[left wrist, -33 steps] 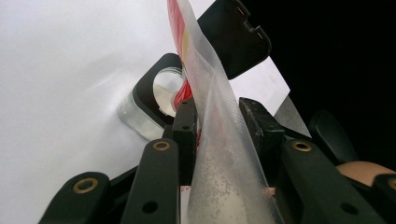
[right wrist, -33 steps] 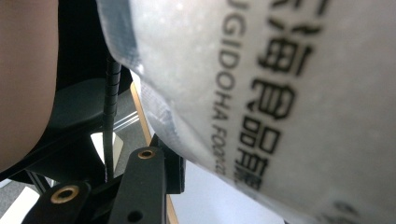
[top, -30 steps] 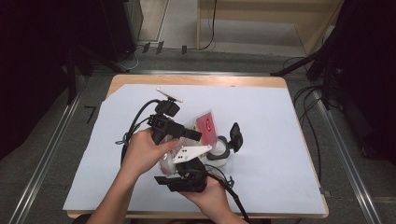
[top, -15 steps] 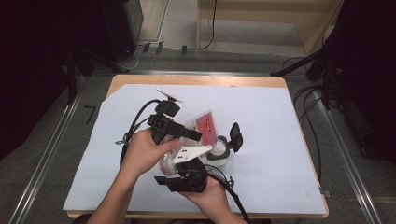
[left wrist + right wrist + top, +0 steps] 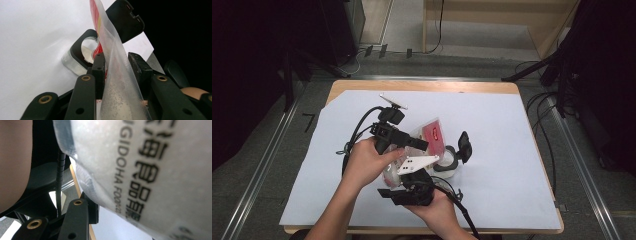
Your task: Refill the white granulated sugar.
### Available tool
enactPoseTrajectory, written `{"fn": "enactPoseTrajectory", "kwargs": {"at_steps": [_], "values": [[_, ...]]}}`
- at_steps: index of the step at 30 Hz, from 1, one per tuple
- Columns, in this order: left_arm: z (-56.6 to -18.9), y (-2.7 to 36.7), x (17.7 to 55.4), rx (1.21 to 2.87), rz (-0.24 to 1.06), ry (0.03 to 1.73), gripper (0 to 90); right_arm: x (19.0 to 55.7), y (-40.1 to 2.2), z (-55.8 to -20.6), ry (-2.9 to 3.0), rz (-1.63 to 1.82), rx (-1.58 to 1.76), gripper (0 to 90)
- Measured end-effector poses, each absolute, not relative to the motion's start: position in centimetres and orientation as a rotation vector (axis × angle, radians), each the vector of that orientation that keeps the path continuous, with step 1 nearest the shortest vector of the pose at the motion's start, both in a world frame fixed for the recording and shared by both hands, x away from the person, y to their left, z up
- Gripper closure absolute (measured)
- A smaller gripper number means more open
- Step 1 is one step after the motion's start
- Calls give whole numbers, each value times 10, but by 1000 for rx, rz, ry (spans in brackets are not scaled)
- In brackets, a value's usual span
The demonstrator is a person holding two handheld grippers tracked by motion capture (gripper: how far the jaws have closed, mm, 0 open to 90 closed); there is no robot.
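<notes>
Left gripper view: we are pinching the pouch (image 5: 117, 75) in the left gripper (image 5: 117, 67), mouth above the container (image 5: 82, 53); the right gripper (image 5: 409, 192), partly closed, is supporting its base; next, probably, tilting to pour.

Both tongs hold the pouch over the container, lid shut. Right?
Not quite: the lid is flipped open, as the high view shows. The rest stands: left tongs and right tongs hold the pouch over the container.

Tongs (image 5: 117, 67) pinching clear pouch (image 5: 120, 82); open-lidded jar (image 5: 82, 53) beyond
</notes>
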State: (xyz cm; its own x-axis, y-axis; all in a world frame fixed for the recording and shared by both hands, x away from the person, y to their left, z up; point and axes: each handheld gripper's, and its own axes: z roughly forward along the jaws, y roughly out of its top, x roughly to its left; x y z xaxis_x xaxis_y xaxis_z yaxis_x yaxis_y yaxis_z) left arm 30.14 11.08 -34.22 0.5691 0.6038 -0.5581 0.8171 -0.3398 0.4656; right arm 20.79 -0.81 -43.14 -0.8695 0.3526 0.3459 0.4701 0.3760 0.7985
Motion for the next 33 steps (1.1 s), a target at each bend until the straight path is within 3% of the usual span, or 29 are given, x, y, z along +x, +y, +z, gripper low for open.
{"fn": "enactPoseTrajectory", "kwargs": {"at_steps": [33], "values": [[-337,103,308,2116,-376,1130,697,210,-11,-428,-2460,-1529,-784,632]]}}
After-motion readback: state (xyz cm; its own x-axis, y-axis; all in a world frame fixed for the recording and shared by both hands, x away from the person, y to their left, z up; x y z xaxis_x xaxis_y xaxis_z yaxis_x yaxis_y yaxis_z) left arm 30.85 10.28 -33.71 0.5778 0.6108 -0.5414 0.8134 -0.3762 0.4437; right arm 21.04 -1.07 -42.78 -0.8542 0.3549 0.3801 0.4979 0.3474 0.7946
